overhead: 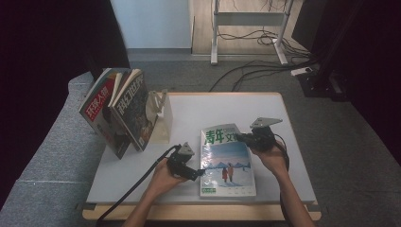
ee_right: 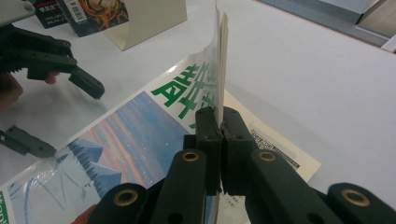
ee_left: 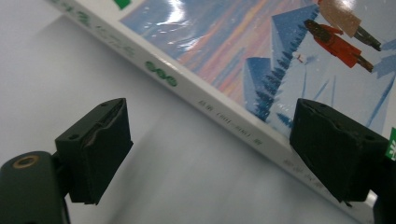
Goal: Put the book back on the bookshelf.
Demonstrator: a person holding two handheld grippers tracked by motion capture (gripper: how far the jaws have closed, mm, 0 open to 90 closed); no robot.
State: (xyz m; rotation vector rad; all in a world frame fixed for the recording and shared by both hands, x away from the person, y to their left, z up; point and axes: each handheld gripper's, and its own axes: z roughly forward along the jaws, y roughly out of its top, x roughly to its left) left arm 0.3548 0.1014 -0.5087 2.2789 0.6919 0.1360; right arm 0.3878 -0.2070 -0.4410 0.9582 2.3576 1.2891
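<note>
On table | right gripper clamps magazine cover | left gripper apart at spine

White table, wood-edged: one magazine lying flat; cream bookend propping two leaning books.

Grey carpet floor, white table, cables behind.

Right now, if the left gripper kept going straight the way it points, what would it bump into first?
Probably the magazine lying flat on the table. The left gripper is open, its jaws aimed at the white spine edge, one jaw already over the cover's corner. How near it is, I can't tell.
</note>
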